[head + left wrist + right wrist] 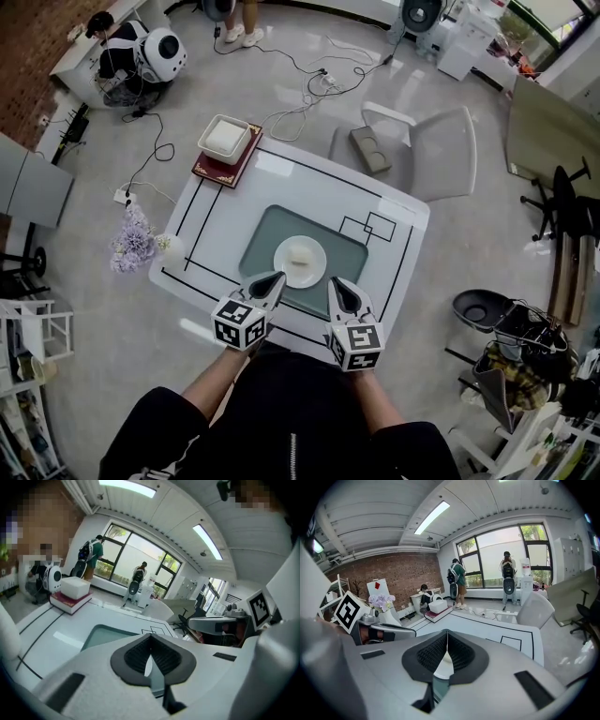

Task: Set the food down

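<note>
food [299, 253] sits on plate [317, 268] at frame centre; left gripper [277, 278] and right gripper [335, 283] just below, both jaws pressed together, empty

The head camera looked steeply down from above and behind the left claw [277, 277] and right claw [334, 282]. Each claw's camera sat close behind its jaws, facing low across the desk [309, 192]. All three shared the desk and the box [225, 137] beyond the claws.

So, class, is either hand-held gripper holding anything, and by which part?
Nothing is held: the left hand-held gripper and right hand-held gripper are both shut and empty; the plate rests on the table.
</note>
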{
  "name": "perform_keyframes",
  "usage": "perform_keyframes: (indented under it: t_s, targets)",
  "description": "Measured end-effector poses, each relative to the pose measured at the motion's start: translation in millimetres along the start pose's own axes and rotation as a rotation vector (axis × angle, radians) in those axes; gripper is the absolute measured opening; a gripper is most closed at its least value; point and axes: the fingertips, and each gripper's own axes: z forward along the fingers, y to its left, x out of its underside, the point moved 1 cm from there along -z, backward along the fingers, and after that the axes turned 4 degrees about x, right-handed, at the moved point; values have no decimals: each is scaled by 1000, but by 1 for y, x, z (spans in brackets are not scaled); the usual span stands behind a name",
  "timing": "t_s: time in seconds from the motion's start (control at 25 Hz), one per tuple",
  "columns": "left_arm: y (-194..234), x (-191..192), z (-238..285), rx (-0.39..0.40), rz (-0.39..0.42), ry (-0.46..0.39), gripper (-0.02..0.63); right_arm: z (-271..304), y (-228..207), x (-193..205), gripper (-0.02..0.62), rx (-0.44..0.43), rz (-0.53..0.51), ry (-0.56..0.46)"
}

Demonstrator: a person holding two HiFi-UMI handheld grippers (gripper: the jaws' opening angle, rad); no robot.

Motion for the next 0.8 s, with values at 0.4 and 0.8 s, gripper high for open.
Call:
perform_keyframes:
  t_s: [0.4, 0.8]
  targets:
    - [-46, -49, -39, 13, 273, -102, 5, -47, 13, -35, 9, -5, -38, -171]
    - [-65, -49, -62, -9, 365, -130, 5, -62, 16, -37, 9, 5, -78, -181]
